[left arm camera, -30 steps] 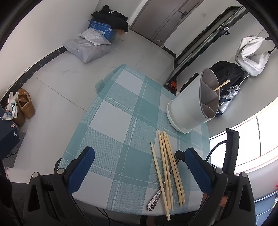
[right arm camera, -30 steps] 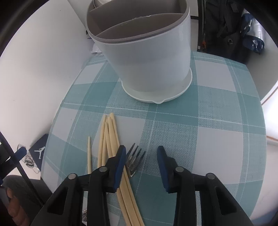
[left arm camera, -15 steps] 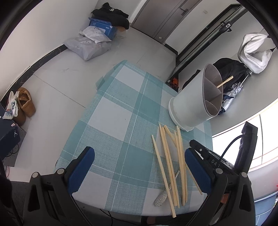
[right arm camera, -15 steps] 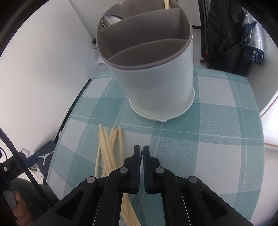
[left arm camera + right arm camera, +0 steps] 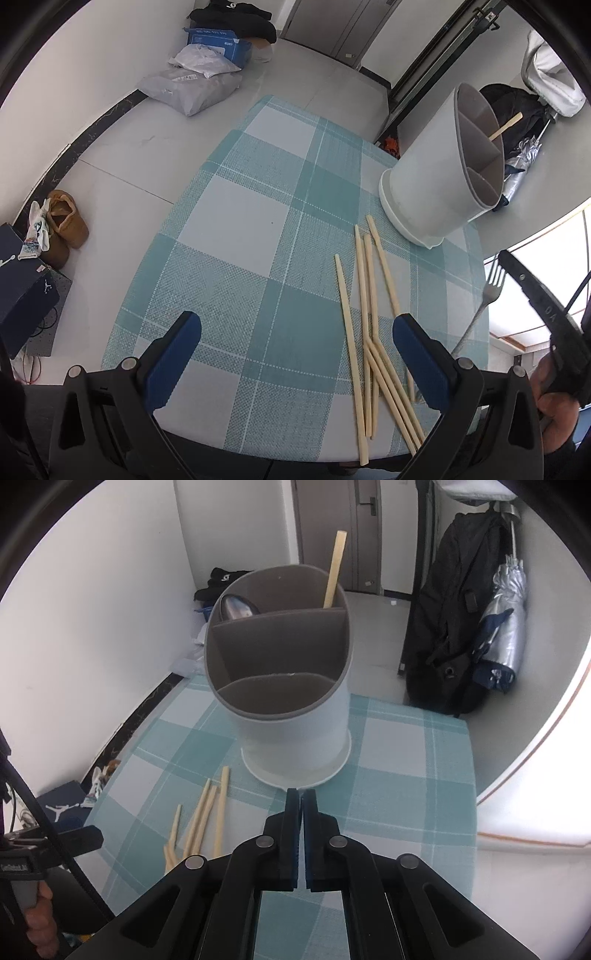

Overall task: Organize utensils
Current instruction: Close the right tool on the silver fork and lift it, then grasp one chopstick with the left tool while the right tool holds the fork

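Note:
A white utensil holder (image 5: 439,173) with grey dividers stands on the checked table (image 5: 258,258); it also shows in the right wrist view (image 5: 291,709), with a spoon (image 5: 238,607) and one chopstick (image 5: 334,572) in its far compartments. Several chopsticks (image 5: 369,325) lie loose on the cloth. My right gripper (image 5: 301,801) is shut on a metal fork (image 5: 484,306) and holds it in the air, right of the chopsticks. My left gripper (image 5: 295,350) is open and empty above the table's near edge.
The table edge runs close on the right and near sides. On the floor lie bags and a blue box (image 5: 207,70), shoes (image 5: 62,221) and a dark box (image 5: 22,295). A black bag (image 5: 454,627) and a silver umbrella (image 5: 506,627) stand behind the holder.
My right gripper closed on the fork and lifted it off the table, up toward the holder. The chopsticks were nudged and now lie more spread. The left gripper stayed open.

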Available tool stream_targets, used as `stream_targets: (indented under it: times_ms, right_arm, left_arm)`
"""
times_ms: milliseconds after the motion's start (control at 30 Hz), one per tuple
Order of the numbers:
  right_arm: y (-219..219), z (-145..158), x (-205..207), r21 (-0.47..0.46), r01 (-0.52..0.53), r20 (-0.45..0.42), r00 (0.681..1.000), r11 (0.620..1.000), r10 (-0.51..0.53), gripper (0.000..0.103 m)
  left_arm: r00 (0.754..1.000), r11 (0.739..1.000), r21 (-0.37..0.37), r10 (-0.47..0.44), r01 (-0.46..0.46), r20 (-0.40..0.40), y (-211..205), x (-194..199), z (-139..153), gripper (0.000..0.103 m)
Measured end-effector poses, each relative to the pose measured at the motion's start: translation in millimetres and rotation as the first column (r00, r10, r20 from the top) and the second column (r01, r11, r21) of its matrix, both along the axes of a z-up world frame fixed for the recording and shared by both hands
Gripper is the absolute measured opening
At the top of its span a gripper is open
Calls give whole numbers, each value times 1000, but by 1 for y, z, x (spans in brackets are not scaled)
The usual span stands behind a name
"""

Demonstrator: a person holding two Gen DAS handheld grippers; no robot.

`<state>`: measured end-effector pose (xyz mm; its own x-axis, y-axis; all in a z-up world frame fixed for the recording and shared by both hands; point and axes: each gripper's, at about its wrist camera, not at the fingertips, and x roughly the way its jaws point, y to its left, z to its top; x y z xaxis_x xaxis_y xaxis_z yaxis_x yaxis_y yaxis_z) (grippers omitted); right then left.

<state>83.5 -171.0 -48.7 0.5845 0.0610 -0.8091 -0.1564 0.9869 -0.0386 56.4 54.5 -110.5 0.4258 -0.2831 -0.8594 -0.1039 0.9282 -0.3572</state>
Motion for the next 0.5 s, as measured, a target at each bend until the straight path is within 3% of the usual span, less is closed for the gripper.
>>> stream_targets:
  times_ms: [300, 500]
  right_arm:
    - [-25, 9, -2, 48, 70, 71, 995, 996, -73, 1]
    - [-27, 21, -7, 47, 50, 136, 989, 998, -56, 0]
  left_arm:
    - [998, 996, 87, -28, 33, -58, -21, 2, -15, 102]
    - [996, 985, 171, -6, 21, -87, -26, 10, -22, 102]
